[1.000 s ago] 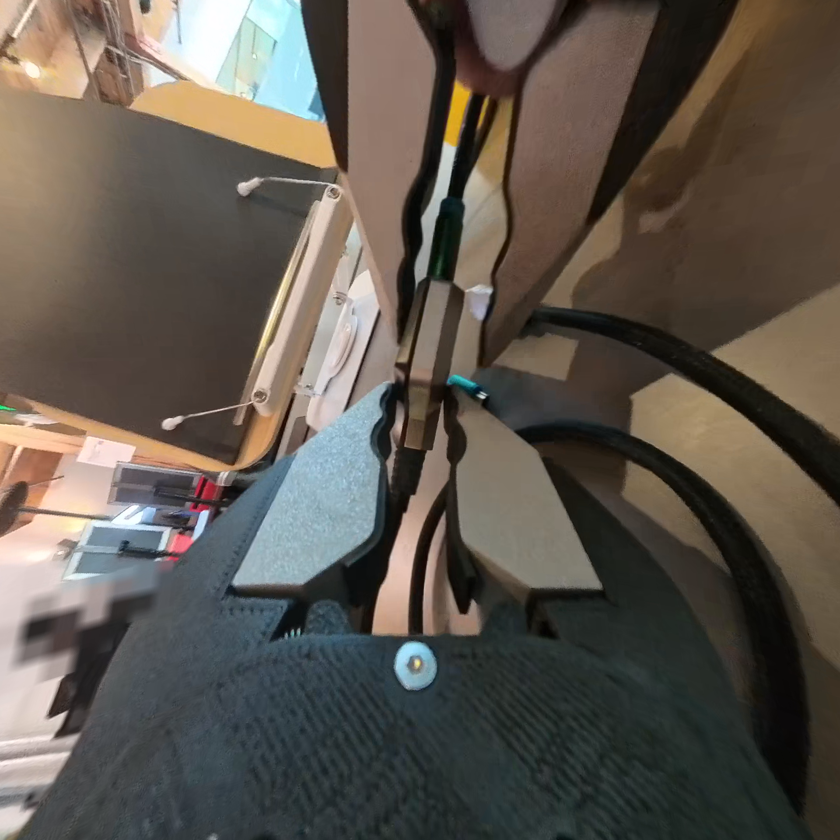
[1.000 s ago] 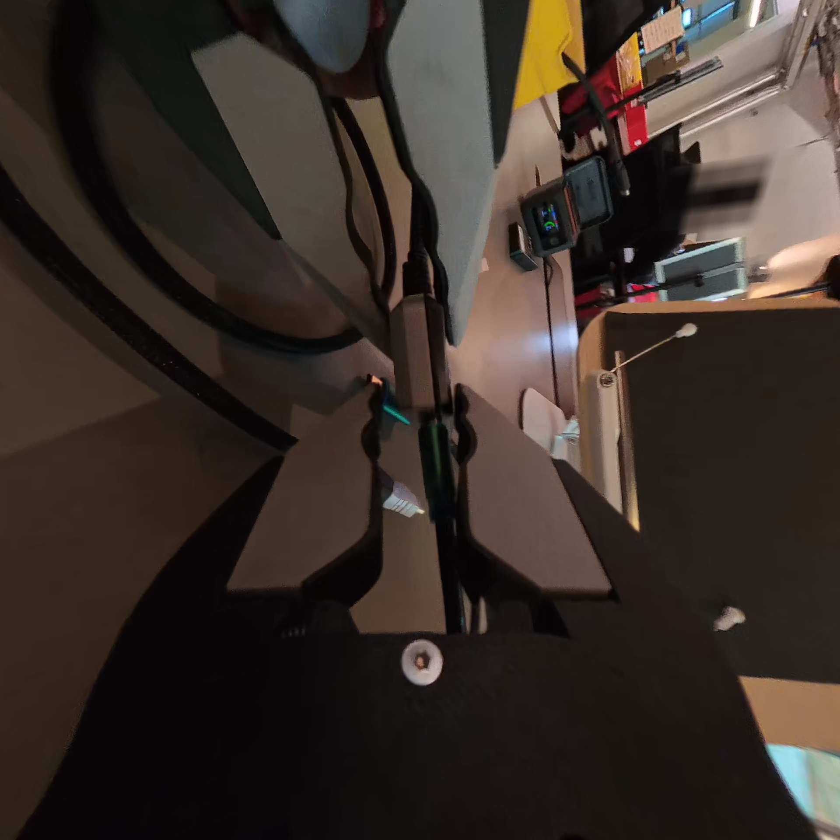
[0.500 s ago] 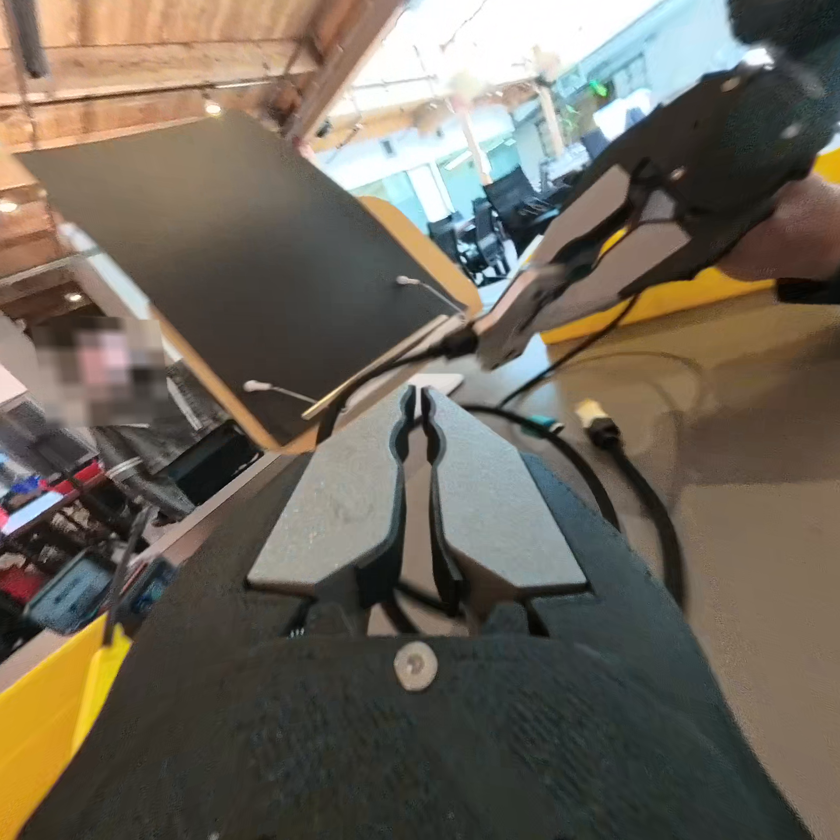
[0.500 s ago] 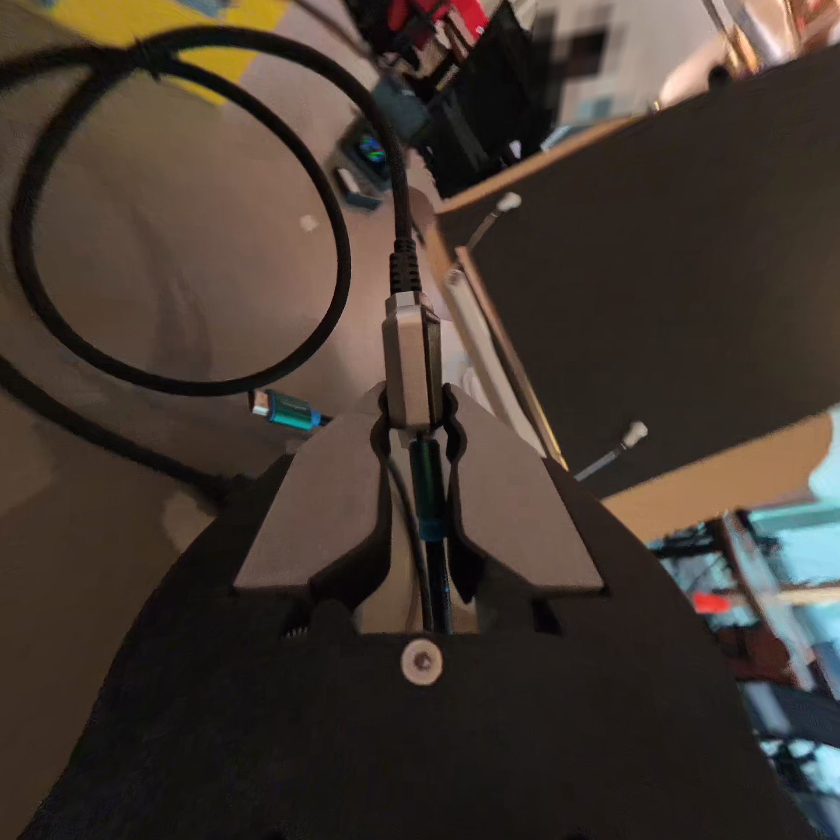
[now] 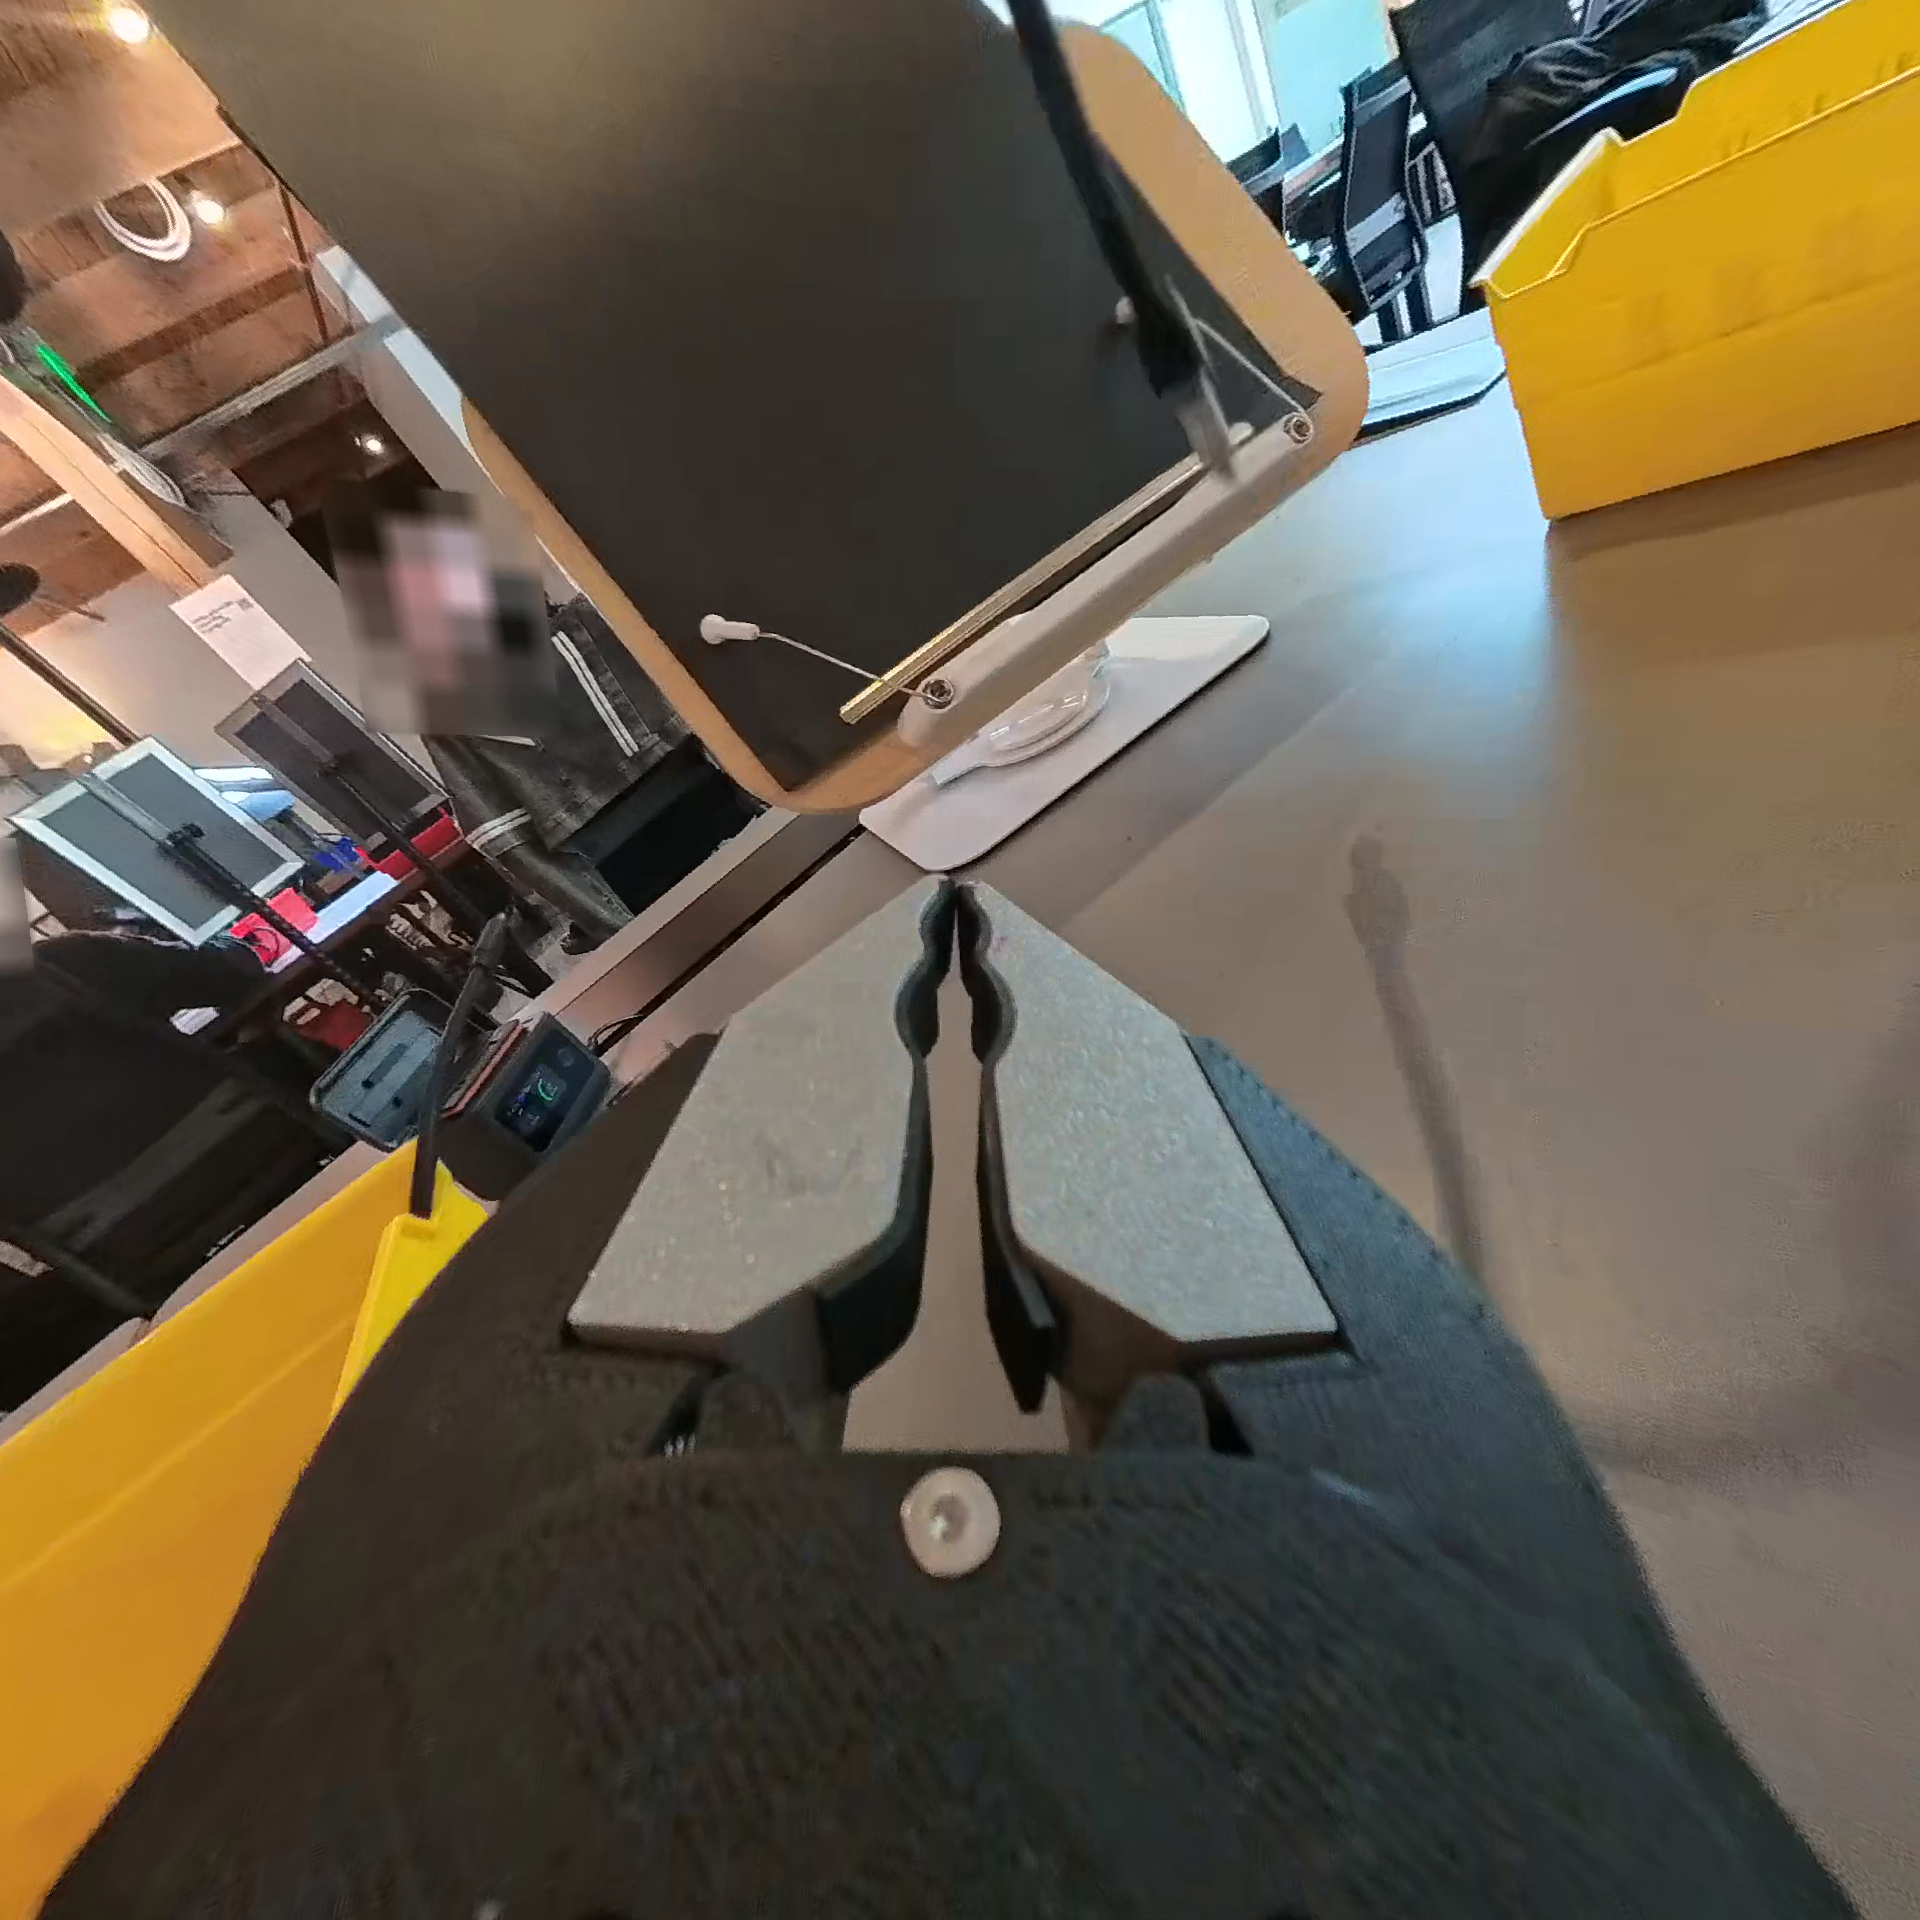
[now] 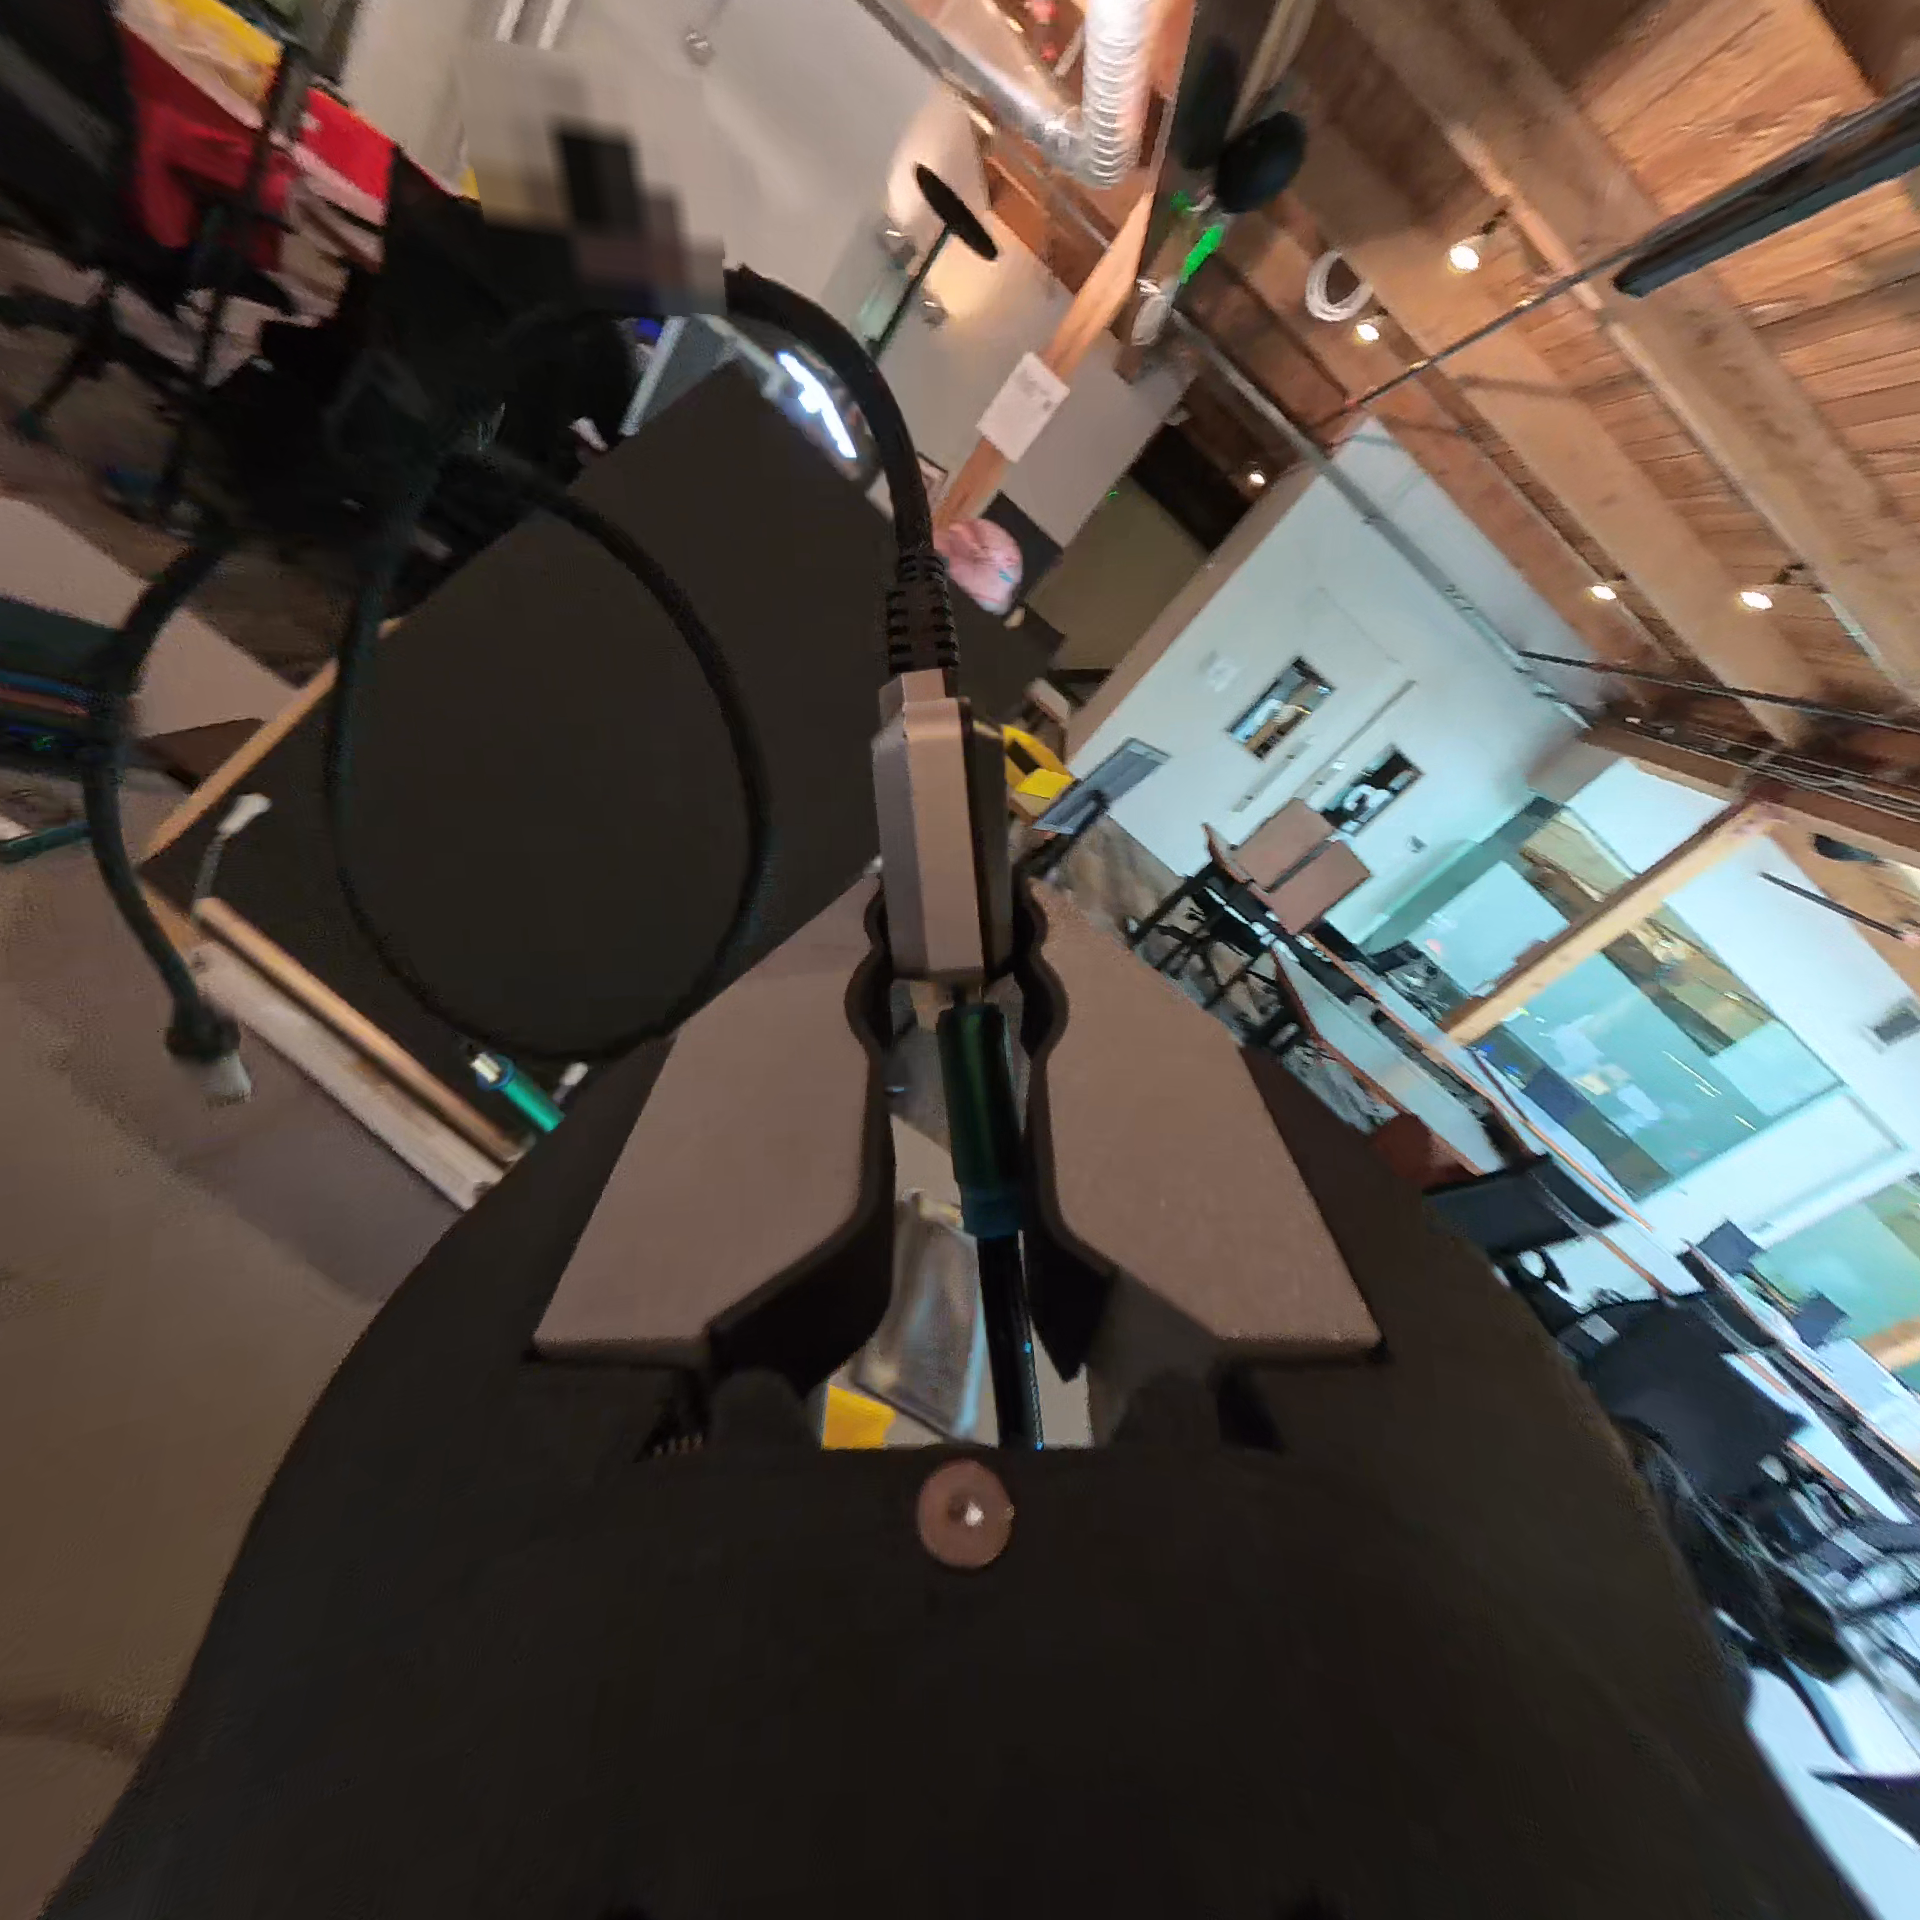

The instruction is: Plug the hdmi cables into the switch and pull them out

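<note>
My right gripper (image 6: 945, 920) is shut on the small grey switch (image 6: 928, 831) and holds it up in the air, tilted upward. A black braided hdmi cable (image 6: 920, 623) is plugged into the switch's far end and loops down to the left. A green-collared plug (image 6: 979, 1112) sits in its near end, between my fingers. A loose cable end (image 6: 213, 1070) hangs at the left, and a teal plug (image 6: 520, 1096) lies below the loop. My left gripper (image 5: 954, 909) is shut and empty, low over the brown table (image 5: 1507, 935). A black cable end (image 5: 1184, 384) dangles at the top of the left wrist view.
A black board on a white stand (image 5: 1060, 717) is on the table ahead of the left gripper. A yellow bin (image 5: 1704, 312) sits at the back right and another (image 5: 187, 1455) at the near left. A small device with a lit screen (image 5: 535, 1101) is at the table's left edge. Spacing between my two grippers at the tips: around 50 cm.
My left gripper let go of the switch, drew away and now points level across the table. My right gripper lifted the switch with its cables and tilted upward.
</note>
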Action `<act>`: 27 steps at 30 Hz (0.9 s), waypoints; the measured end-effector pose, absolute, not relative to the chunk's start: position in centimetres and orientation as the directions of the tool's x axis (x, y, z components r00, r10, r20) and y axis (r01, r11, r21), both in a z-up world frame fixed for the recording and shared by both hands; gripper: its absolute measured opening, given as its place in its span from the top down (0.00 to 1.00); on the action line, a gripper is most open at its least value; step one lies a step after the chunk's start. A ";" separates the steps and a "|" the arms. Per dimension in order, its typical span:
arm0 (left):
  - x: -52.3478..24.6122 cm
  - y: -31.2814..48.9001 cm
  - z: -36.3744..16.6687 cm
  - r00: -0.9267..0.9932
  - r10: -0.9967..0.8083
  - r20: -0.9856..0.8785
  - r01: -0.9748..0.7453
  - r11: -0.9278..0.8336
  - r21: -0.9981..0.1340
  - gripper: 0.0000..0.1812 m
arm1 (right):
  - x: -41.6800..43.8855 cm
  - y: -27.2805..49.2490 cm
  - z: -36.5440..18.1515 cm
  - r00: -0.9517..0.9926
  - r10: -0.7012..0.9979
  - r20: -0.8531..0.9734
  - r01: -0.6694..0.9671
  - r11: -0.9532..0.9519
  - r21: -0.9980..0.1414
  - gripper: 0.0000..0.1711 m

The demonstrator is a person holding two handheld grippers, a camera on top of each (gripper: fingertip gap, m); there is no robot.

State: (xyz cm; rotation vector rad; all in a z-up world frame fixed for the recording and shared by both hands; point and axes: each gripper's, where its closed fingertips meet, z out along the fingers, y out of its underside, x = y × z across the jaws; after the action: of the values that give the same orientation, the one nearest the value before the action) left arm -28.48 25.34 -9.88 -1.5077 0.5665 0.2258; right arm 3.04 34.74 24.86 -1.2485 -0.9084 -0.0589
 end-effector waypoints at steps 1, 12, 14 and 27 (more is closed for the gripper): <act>-28.7 25.3 -9.8 0.856 -0.197 -0.478 -0.474 0.072 -0.878 1.00 | 4.5 34.8 26.6 0.678 0.400 0.616 0.504 0.358 -0.786 0.89; -28.6 25.4 -10.1 0.852 -0.206 -0.482 -0.481 0.056 -0.875 1.00 | 20.5 35.4 34.9 0.750 0.108 0.653 0.610 0.270 -0.745 0.89; -28.4 25.4 -10.2 0.851 -0.212 -0.480 -0.480 0.054 -0.876 1.00 | 20.7 35.9 33.2 0.678 0.117 0.726 0.685 0.259 -0.681 0.89; -28.8 25.5 -10.7 0.852 -0.208 -0.481 -0.485 0.035 -0.874 1.00 | 10.7 44.8 4.4 0.018 0.469 0.883 0.960 0.239 -0.146 0.90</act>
State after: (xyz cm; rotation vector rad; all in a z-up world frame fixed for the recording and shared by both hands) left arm -28.81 25.50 -10.66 -1.5460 0.5675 0.2311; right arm 10.74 44.84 4.36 -1.3678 -1.5955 -0.6743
